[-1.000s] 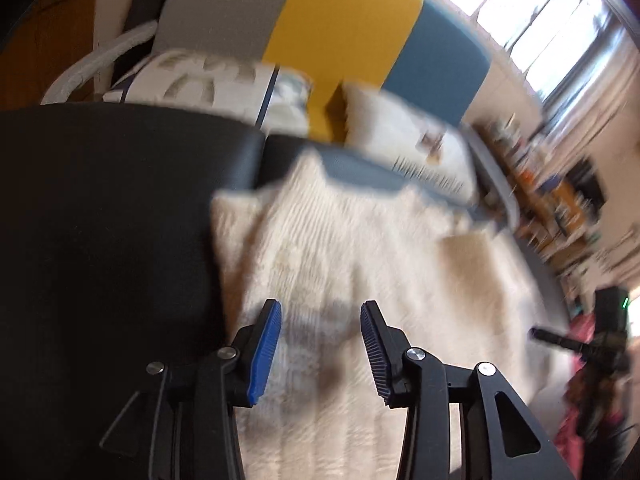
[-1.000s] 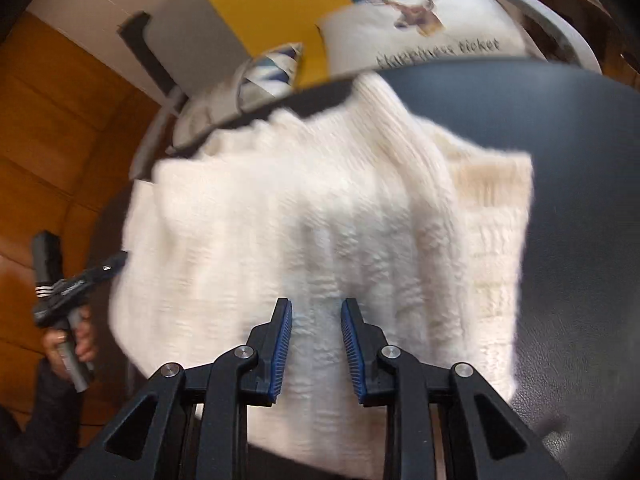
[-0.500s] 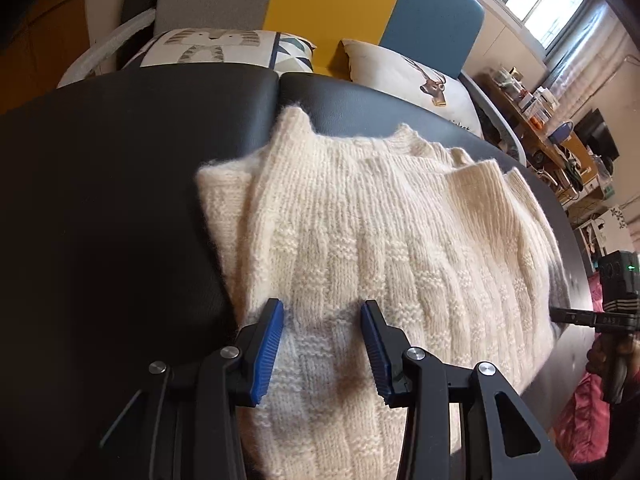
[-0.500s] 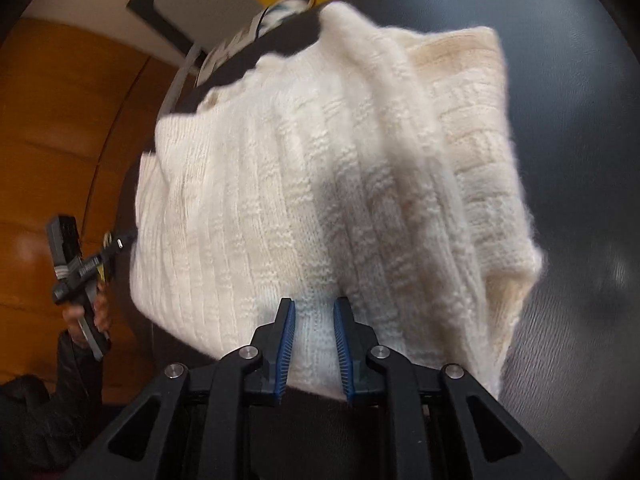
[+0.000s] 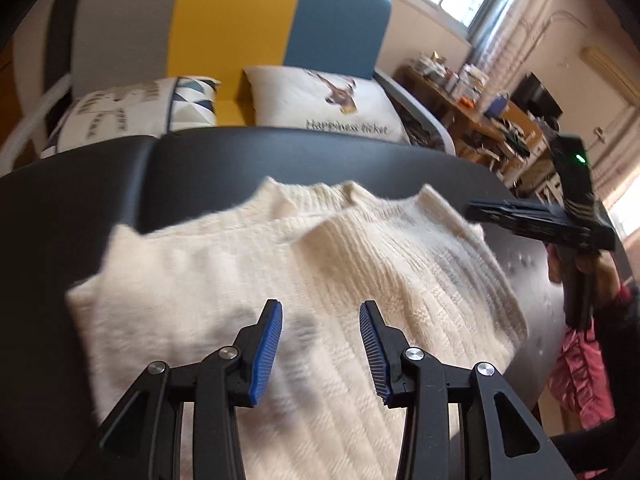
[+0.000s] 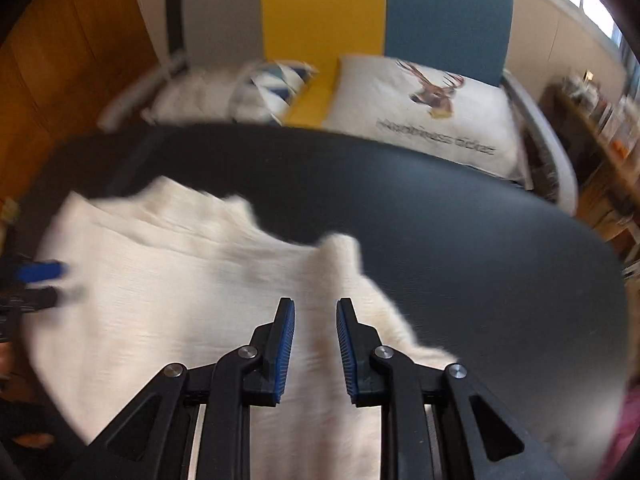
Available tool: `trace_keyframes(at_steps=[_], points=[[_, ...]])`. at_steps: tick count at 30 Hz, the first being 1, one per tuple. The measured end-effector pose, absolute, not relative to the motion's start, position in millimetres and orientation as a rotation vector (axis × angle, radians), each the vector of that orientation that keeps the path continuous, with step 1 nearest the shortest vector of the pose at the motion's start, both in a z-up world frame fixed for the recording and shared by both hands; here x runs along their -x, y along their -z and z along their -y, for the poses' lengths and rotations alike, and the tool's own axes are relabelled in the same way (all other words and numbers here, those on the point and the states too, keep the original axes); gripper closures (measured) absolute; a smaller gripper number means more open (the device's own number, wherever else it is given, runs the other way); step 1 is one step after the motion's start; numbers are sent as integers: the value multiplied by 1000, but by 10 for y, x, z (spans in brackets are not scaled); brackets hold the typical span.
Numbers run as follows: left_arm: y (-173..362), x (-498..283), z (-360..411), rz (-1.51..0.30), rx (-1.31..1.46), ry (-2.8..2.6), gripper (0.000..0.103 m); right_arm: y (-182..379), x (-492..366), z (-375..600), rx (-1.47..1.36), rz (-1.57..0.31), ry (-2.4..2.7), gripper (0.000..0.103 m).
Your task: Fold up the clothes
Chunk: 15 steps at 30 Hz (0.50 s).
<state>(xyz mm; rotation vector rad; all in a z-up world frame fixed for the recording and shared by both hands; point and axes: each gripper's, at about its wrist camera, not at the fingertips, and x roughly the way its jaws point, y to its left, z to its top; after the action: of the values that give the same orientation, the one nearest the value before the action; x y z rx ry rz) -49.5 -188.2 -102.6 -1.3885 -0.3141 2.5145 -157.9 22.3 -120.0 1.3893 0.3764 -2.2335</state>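
Observation:
A cream knitted sweater [image 5: 320, 280] lies partly folded on a round black table [image 5: 80, 216]. It also shows in the right wrist view [image 6: 168, 304], blurred. My left gripper [image 5: 320, 344] is open and empty, low over the sweater's near part. My right gripper [image 6: 315, 340] is open with a narrower gap and holds nothing, above the sweater's right edge. The right gripper also shows in the left wrist view [image 5: 532, 220], over the sweater's right side. The left gripper's blue tip shows in the right wrist view [image 6: 40, 272] at the sweater's left edge.
Behind the table stands a sofa [image 5: 240, 32] with grey, yellow and blue panels and two printed cushions [image 5: 332, 104]. A cluttered wooden desk [image 5: 472, 92] is at the back right. The table's far half [image 6: 460, 240] is bare black. A wooden wall [image 6: 60, 60] is at left.
Both grippers have tilted up from looking down on the sweater to looking across the table at the sofa. The right gripper's jaws have opened a little wider. The sweater stays on the table.

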Motion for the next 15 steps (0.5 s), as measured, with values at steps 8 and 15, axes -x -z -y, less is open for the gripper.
trace_keyframes(at_steps=[8,15], points=[[1214,499,1787,285,1421,-2462,61,1600,1770,-306,-1518,-361,2192,98],[1300,420,1841,324,1420,-2461,61,1188,1651,-582,-1381,-253,2337,100]])
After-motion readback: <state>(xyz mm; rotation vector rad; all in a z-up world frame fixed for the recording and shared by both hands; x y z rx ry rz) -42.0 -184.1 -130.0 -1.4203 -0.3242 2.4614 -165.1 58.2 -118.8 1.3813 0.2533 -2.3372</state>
